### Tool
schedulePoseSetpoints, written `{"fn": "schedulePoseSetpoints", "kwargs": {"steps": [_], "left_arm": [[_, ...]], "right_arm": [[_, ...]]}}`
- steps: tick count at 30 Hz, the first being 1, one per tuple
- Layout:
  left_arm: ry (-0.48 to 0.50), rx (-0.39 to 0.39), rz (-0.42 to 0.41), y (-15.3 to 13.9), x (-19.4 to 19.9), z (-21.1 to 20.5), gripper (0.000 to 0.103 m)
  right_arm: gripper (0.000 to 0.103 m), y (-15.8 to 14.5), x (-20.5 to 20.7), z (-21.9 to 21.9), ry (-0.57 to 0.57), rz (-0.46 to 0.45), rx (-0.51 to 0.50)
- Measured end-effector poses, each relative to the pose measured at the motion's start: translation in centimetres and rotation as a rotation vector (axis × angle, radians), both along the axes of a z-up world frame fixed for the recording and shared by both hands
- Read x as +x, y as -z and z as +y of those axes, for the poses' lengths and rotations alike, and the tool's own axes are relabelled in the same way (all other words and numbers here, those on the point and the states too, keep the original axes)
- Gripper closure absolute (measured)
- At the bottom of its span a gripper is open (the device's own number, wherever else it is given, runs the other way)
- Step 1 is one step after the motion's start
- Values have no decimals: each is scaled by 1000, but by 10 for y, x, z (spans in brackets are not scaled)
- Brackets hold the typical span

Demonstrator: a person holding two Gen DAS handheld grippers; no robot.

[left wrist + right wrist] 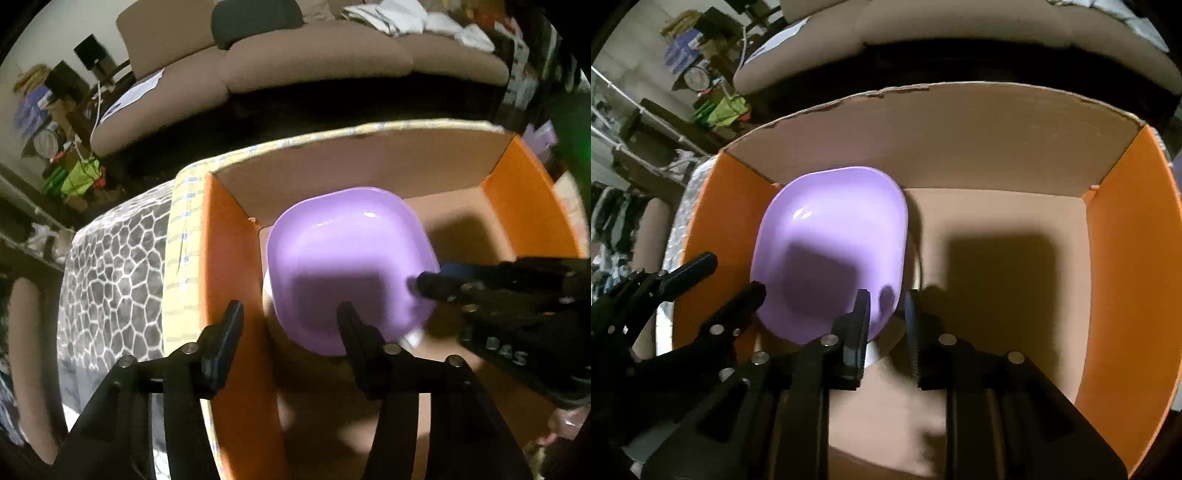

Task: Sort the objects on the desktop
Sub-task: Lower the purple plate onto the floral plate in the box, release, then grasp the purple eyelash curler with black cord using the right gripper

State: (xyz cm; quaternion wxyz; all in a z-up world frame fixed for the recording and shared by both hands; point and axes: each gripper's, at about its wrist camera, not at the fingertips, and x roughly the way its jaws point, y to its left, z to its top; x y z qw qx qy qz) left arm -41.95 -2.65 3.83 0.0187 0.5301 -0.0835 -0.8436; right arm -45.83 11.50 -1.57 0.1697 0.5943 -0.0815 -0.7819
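Note:
A purple square plastic bowl (351,266) (831,251) lies inside an open cardboard box (354,166) (960,140) with orange side flaps, against its left wall. A white object shows under its near edge. My left gripper (291,321) is open, straddling the box's left flap, its right finger over the bowl's near rim. My right gripper (886,310) is open a little, its two fingers on either side of the bowl's right rim. The right gripper shows at right in the left wrist view (436,284); the left gripper shows at left in the right wrist view (735,277).
The box sits on a yellow checked cloth (184,236) over a grey pebble-patterned table cover (110,280). A beige sofa (314,62) with white laundry stands behind. Cluttered shelves and bags are at the far left (66,147). The box's right half (1004,266) holds only shadow.

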Motion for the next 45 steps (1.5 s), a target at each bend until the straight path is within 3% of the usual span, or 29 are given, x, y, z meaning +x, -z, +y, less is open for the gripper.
{"fn": "schedulePoseSetpoints", "kwargs": {"steps": [4,6,8,9,11,13,16,17,21,26,31,33,35,37,39,45], "left_arm": [[30,0,57,-30,26,-4,41],[61,32,100,-47,52,-6,25],[81,46,129,-56,74,-9,13],[89,47,143,-58,87,-10,5],[99,45,150,-59,112,-12,0],[89,74,137,-55,132,-16,0],[69,158,90,-47,166,-20,0],[65,167,85,-45,174,-21,0],[59,211,66,-38,219,-13,0],[91,305,50,-37,262,13,0],[171,334,-16,-23,276,68,0],[200,334,-42,-15,277,88,0],[242,335,-75,-5,275,112,2],[265,319,-119,9,270,133,11],[279,308,-155,20,266,146,22],[339,325,-222,46,259,185,22]], "right_arm": [[79,-28,28,8,-18,35,-8],[74,-49,47,11,-41,68,-4],[53,-70,71,14,-75,110,-2],[49,-81,88,19,-89,131,-17],[39,-91,111,29,-92,128,-67],[29,-98,132,32,-102,125,-101],[2,-102,168,40,-102,148,-90],[0,-104,185,43,-96,165,-79],[0,-108,244,69,-104,199,-81],[0,-108,311,97,-102,234,41],[5,-88,356,136,-56,204,80],[13,-79,363,149,-30,190,99],[40,-70,367,162,-5,167,96],[51,-60,366,172,23,132,96],[53,-49,365,178,36,102,100],[54,-24,355,198,64,67,74]]}}
